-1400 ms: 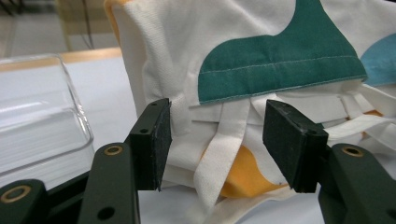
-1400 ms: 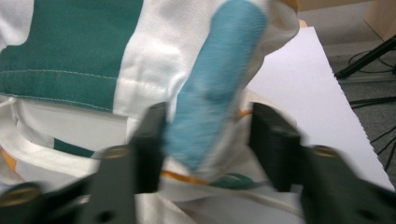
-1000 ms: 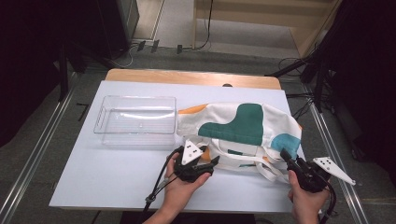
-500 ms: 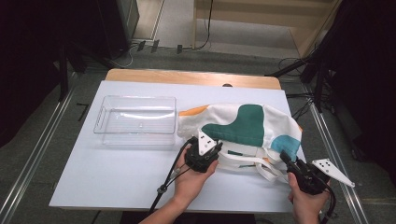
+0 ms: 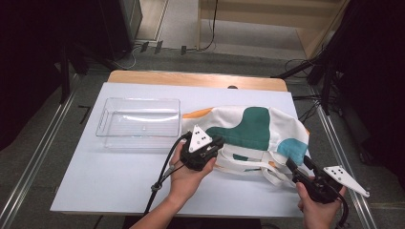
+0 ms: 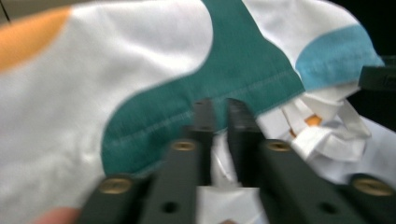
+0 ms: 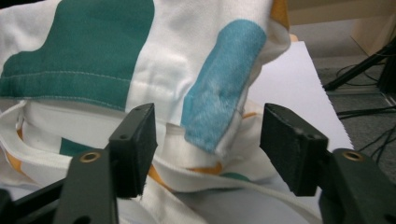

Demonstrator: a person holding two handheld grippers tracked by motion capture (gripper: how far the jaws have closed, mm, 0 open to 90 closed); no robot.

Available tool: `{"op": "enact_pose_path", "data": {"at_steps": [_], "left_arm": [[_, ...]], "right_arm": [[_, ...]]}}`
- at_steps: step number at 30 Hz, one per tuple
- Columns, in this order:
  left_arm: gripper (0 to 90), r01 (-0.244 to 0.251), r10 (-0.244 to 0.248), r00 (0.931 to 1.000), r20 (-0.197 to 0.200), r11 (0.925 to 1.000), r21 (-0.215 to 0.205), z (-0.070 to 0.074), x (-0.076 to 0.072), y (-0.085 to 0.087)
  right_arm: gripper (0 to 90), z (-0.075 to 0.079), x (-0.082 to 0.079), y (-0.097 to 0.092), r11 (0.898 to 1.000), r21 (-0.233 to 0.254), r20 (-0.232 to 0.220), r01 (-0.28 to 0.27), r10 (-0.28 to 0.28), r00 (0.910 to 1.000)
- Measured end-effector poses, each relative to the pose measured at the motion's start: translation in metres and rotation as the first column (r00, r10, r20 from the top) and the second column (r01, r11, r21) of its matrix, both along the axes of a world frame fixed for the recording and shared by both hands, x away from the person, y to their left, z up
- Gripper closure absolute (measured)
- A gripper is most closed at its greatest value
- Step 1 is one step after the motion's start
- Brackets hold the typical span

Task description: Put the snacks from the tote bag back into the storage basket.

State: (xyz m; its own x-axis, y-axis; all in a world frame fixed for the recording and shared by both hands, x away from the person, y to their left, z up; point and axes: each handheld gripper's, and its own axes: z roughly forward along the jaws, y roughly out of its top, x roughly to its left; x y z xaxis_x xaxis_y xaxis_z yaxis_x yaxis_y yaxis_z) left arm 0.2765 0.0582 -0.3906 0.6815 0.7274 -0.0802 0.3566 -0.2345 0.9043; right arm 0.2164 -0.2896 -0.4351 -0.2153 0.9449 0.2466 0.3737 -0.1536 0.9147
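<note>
White tabletop [image 5: 119, 181] is carrying a clear plastic tray [image 5: 138, 123] on its left half and a white cloth bag [image 5: 248, 131] with teal, orange and blue patches on its right half, the two lying just beside each other.

Your left gripper [image 5: 213, 145] is sitting at the bag's near-left edge with its jaws almost together. In the left gripper view they have just been easing apart a little, leaving a narrow slit over the bag's teal patch [image 6: 243, 79], and you cannot tell whether any cloth is being pinched there. Your left hand [image 5: 188, 171] is cupping the gripper body from below, forearm coming in from the near edge.

Your right gripper [image 5: 297, 167] is standing wide open (its jaws have just been spreading) at the bag's near-right corner, with the blue patch [image 7: 224, 93] and the white straps [image 7: 196, 179] lying between the pads, unpressed. Your right hand [image 5: 317, 207] is gripping it low at the table's near-right edge.

No readable writing is showing.
</note>
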Motion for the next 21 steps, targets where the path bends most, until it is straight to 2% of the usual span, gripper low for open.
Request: {"op": "enact_pose_path", "data": {"at_steps": [2,4,5,6,7,10,12,14,15,17,20,21], "left_arm": [[62.0,-0.033,0.033,0.9994,0.008,0.999,0.029,-0.007,-0.004,-0.002],[53.5,-0.045,0.046,0.9986,-0.027,0.9983,0.037,-0.016,-0.005,-0.004],[51.7,-0.039,0.041,0.9979,-0.051,0.9985,0.039,-0.02,-0.005,-0.006],[49.5,-0.039,0.041,0.9979,-0.051,0.9985,0.039,-0.02,-0.005,-0.006],[48.7,-0.034,0.039,0.9963,-0.077,0.9978,0.056,-0.027,-0.006,-0.011],[45.1,-0.038,0.045,0.9939,-0.101,0.9971,0.066,-0.032,-0.006,-0.018],[42.1,-0.073,0.082,0.9897,-0.117,0.9938,0.084,-0.035,-0.004,-0.023],[39.4,-0.098,0.109,0.9853,-0.132,0.9915,0.085,-0.039,-0.001,-0.026],[41.1,-0.102,0.114,0.9843,-0.135,0.9908,0.089,-0.04,0.0,-0.027],[52.3,-0.108,0.121,0.984,-0.131,0.9889,0.102,-0.041,0.001,-0.026],[77.8,-0.057,0.068,0.9845,-0.161,0.9959,0.071,-0.038,0.003,-0.021],[83.1,-0.046,0.056,0.9856,-0.16,0.9968,0.066,-0.037,0.003,-0.019]], "right_arm": [[33.8,0.0,-0.005,-0.001,1.0,-0.004,-0.002,0.011,-0.011,0.9999],[32.9,0.003,-0.011,-0.003,0.999,0.008,0.007,0.031,-0.031,0.9995],[33.0,0.005,-0.014,-0.004,0.999,0.017,0.012,0.037,-0.037,0.9992],[33.9,0.006,-0.017,-0.004,0.999,0.026,0.022,0.039,-0.04,0.999],[37.3,0.007,-0.021,-0.002,0.999,0.038,0.027,0.031,-0.032,0.9991],[48.6,0.009,-0.029,0.004,1.0,0.026,0.055,0.008,-0.009,0.9985],[53.7,0.01,-0.033,0.008,1.0,0.031,0.068,-0.001,-0.001,0.9977],[56.7,0.01,-0.033,0.012,0.999,0.033,0.067,-0.018,0.016,0.9976],[58.7,0.009,-0.032,0.014,0.999,0.027,0.064,-0.03,0.028,0.9975],[61.8,0.005,-0.03,0.019,0.998,0.017,0.054,-0.063,0.062,0.9966],[65.8,0.001,-0.028,0.026,0.995,0.011,0.036,-0.097,0.097,0.9947],[67.7,0.001,-0.028,0.028,0.994,0.014,0.035,-0.112,0.112,0.9931]]}}
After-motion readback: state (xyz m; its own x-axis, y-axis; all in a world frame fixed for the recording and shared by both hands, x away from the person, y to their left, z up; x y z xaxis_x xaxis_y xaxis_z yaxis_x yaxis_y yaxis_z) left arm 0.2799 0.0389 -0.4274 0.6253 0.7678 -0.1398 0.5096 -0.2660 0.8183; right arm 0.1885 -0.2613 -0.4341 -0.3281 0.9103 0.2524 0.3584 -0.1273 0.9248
